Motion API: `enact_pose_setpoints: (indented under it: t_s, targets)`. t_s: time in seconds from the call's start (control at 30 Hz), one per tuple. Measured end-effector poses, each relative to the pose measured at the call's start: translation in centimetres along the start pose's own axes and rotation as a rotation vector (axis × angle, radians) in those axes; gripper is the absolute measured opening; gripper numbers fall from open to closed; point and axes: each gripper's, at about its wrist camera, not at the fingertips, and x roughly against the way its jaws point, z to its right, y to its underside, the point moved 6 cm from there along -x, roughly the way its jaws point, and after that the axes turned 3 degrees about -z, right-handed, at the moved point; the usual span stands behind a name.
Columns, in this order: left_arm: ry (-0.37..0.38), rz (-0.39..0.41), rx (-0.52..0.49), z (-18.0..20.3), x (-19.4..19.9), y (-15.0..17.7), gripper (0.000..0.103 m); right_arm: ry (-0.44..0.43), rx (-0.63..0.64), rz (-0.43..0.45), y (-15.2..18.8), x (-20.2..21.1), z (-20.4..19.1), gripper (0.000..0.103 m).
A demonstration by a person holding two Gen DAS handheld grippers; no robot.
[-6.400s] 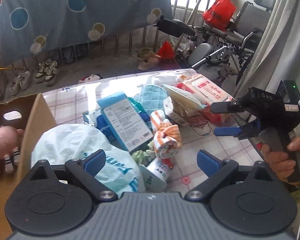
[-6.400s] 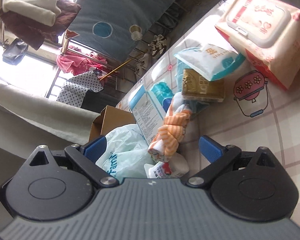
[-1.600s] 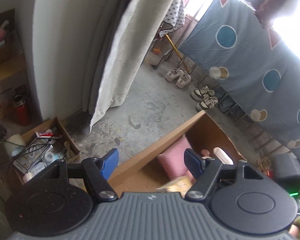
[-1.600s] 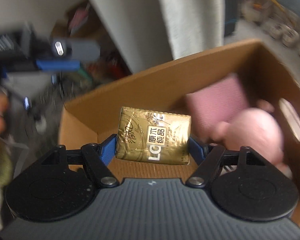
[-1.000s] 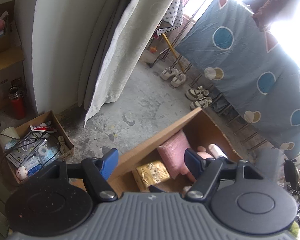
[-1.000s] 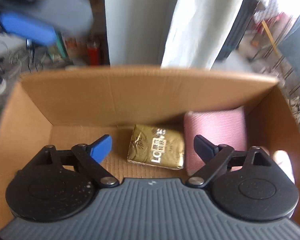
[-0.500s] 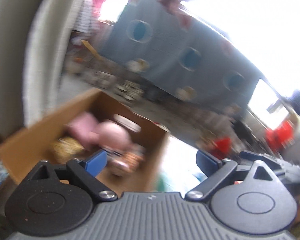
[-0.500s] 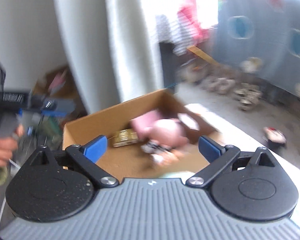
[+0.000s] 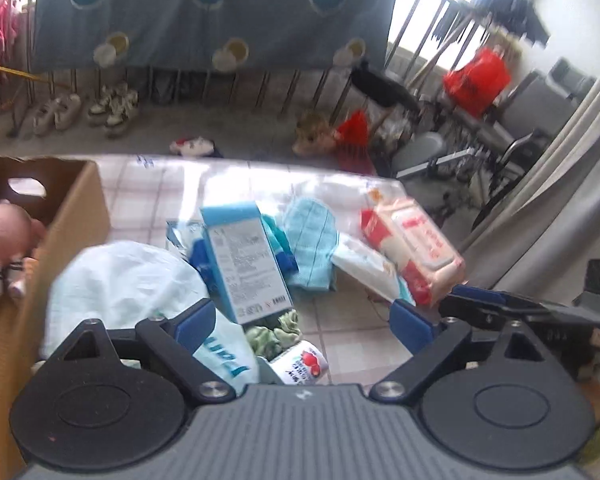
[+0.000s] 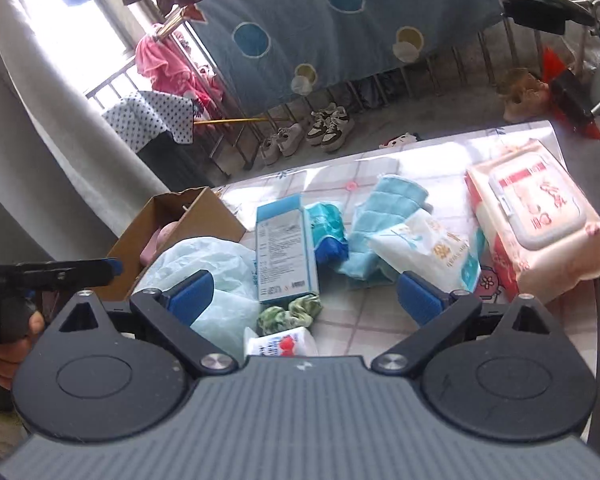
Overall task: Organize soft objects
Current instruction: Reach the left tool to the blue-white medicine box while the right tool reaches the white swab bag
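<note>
Both wrist views look down on a heap of soft goods on the checked table point(image 9: 160, 184). In it lie a white plastic bag point(image 9: 128, 280), a blue-and-white carton point(image 9: 244, 264), a teal cloth point(image 9: 312, 236), a green scrunchie point(image 9: 274, 332), a white tissue pack point(image 10: 432, 252) and a pink wet-wipes pack point(image 10: 536, 224). My left gripper point(image 9: 304, 322) hovers over the scrunchie; its jaws are closing with nothing between them. My right gripper point(image 10: 306, 296) hangs open and empty above the same spot. The cardboard box point(image 9: 80, 208) at the left holds a pink plush toy point(image 9: 4, 232).
A small strawberry-print pack point(image 9: 300, 364) lies nearest me. The table's right edge runs beside the wipes pack. Beyond the table are shoes point(image 10: 328, 128), a hanging blue blanket point(image 10: 340, 20) and a wheelchair point(image 9: 500, 128). A hand point(image 10: 8, 344) grips the left tool's handle.
Both grippers swung away from the cardboard box to the heap on the table. The gold tissue pack stayed in the box. Both jaws now stand wider.
</note>
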Motion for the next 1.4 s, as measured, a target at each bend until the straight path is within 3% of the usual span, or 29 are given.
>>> enact_pose_setpoints:
  t_s: [0.23, 0.33, 0.5, 0.63, 0.83, 0.97, 1.2, 1.3, 1.4]
  targets:
    - [-0.110, -0.147, 0.069, -0.7, -8.8, -2.9, 0.093, -0.010, -0.062, 0.041, 1.8, -5.8, 3.2, 0.097]
    - [-0.130, -0.200, 0.116, -1.8, -11.9, -4.1, 0.093, -0.015, -0.092, 0.072, 1.6, -5.9, 4.3, 0.097]
    - [-0.214, -0.222, 0.147, -2.9, -15.0, -5.6, 0.093, -0.053, -0.187, 0.160, 1.8, -4.4, 7.0, 0.097]
    - [-0.281, -0.206, 0.117, -3.1, -15.6, -6.2, 0.095, -0.093, -0.214, 0.155, 2.6, -4.9, 7.8, 0.098]
    - [-0.328, -0.228, 0.107, -3.0, -15.7, -6.4, 0.094, -0.134, -0.059, 0.041, 3.9, -7.3, 4.1, 0.097]
    - [-0.326, -0.254, 0.117, -3.0, -15.2, -6.2, 0.094, -0.104, -0.040, 0.044, 4.2, -7.4, 3.9, 0.097]
    - [-0.403, -0.343, 0.148, -4.5, -16.8, -5.2, 0.095, -0.139, -0.064, 0.035, 5.0, -8.0, 4.7, 0.097]
    - [-0.393, -0.363, 0.174, -4.9, -18.0, -4.9, 0.090, -0.114, -0.041, 0.046, 5.4, -7.7, 4.8, 0.097]
    - [-0.406, -0.332, 0.170, -4.6, -18.1, -5.0, 0.085, -0.024, -0.010, 0.107, 4.9, -6.7, 5.6, 0.097]
